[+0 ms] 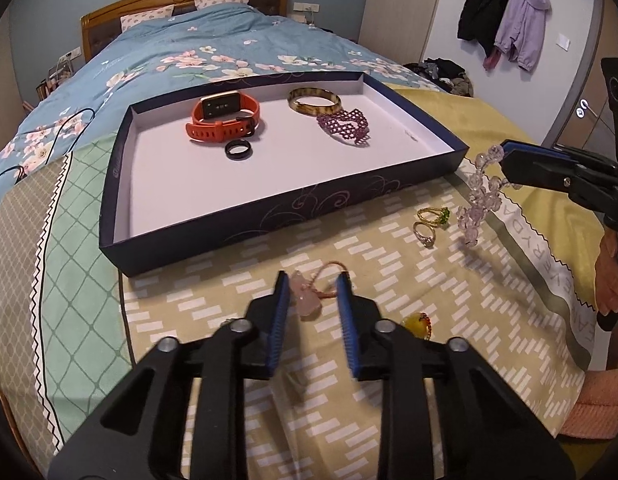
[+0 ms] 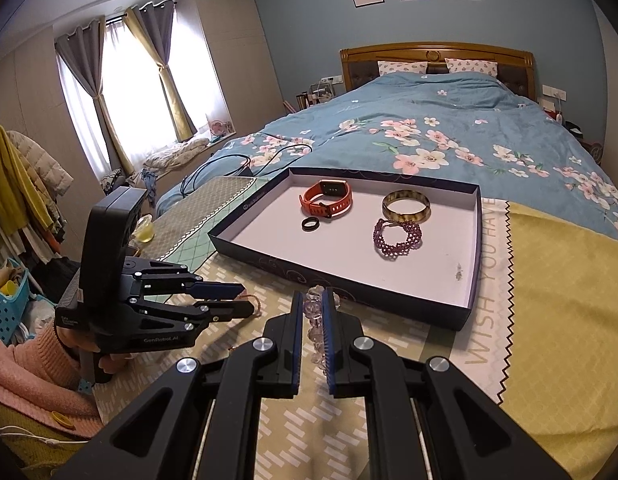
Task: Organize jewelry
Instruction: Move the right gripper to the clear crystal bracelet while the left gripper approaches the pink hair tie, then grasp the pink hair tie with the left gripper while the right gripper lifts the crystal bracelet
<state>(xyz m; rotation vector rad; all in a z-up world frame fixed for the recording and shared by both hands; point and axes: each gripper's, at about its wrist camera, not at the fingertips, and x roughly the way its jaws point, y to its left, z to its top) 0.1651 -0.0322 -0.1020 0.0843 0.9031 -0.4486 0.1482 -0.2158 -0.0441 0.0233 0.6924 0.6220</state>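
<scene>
A pale pink stone pendant (image 1: 307, 304) on a reddish cord lies on the patterned cloth. My left gripper (image 1: 313, 286) stands open around it: the stone rests against the left pad, with a gap to the right pad. My right gripper (image 2: 312, 300) is shut on a clear lilac bead bracelet (image 1: 479, 200), which dangles above the cloth, right of the tray. The dark blue tray (image 1: 269, 216) holds an orange watch (image 1: 225, 120), a black ring (image 1: 239, 149), an amber bangle (image 1: 315, 102) and a purple beaded bracelet (image 1: 343, 126).
Two gold rings (image 1: 429, 222) lie on the cloth right of the tray's front corner. A yellow bead piece (image 1: 415, 323) sits beside my left gripper's right finger. The floral bed quilt (image 2: 429, 132) stretches behind the tray. A pink sleeve (image 2: 25, 376) is at lower left.
</scene>
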